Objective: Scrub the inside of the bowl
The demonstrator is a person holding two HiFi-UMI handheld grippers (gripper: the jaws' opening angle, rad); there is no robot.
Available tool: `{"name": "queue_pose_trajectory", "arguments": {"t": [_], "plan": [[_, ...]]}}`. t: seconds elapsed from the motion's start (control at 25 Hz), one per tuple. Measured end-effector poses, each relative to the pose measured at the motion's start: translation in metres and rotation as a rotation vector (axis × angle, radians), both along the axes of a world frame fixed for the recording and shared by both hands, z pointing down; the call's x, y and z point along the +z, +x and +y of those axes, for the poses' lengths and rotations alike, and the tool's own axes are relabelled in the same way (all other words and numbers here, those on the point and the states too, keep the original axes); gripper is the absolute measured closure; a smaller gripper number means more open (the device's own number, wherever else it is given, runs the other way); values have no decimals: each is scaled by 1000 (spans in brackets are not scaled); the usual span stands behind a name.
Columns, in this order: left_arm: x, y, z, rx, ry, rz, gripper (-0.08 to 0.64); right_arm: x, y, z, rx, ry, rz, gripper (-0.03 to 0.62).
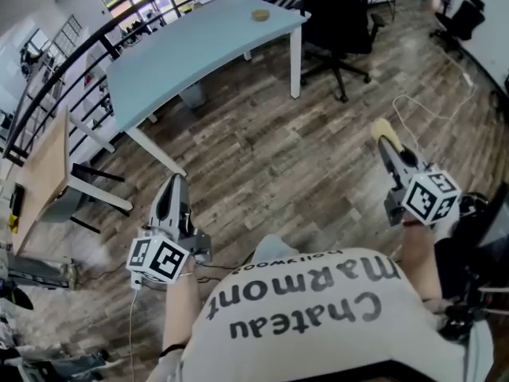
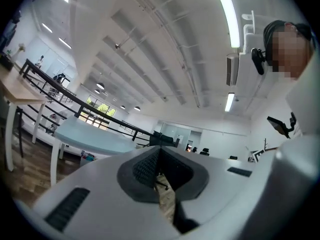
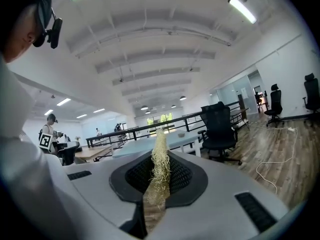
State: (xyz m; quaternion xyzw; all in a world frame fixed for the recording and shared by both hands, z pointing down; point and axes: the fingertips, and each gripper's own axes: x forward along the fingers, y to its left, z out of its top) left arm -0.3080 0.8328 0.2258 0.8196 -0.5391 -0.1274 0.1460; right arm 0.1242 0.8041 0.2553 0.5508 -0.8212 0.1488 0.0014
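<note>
A small tan bowl (image 1: 260, 14) stands on the far end of a pale blue table (image 1: 191, 50), well away from both grippers. My right gripper (image 1: 385, 140) is raised over the wooden floor at the right and is shut on a yellowish fibrous scrub pad (image 1: 381, 127). In the right gripper view the scrub pad (image 3: 160, 156) sticks up from between the pressed jaws of my right gripper (image 3: 160, 171). My left gripper (image 1: 173, 183) hangs over the floor at the left. In the left gripper view this gripper (image 2: 159, 156) has its jaws together with nothing between them.
A black office chair (image 1: 338, 14) stands to the right of the blue table. A wooden desk (image 1: 40, 173) and a black railing (image 1: 71, 62) lie at the left. A white cable (image 1: 421, 106) trails over the floor at the right.
</note>
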Motion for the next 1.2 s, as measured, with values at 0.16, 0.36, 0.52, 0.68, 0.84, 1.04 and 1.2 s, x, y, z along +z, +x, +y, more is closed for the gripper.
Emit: {"name": "queue_pose_trajectory", "arguments": {"t": [0.16, 0.36, 0.52, 0.68, 0.84, 1.04, 1.2], "plan": [[2, 10, -24, 30, 35, -30, 558, 12, -10, -23, -17, -37, 5, 532], [9, 11, -89, 96, 60, 25, 558, 22, -11, -77, 14, -61, -3, 532], [4, 1, -153, 125, 84, 11, 558, 12, -20, -134, 37, -41, -19, 532], [-19, -21, -222, 134, 123, 2, 558, -13, -48, -201, 35, 11, -3, 532], [-38, -35, -286, 168, 164, -4, 558, -32, -74, -261, 43, 56, 3, 531], [-34, -33, -339, 233, 173, -32, 558, -19, -84, -306, 70, 49, -6, 531], [-17, -28, -365, 286, 143, -7, 558, 2, -88, -325, 96, -9, 0, 532]]}}
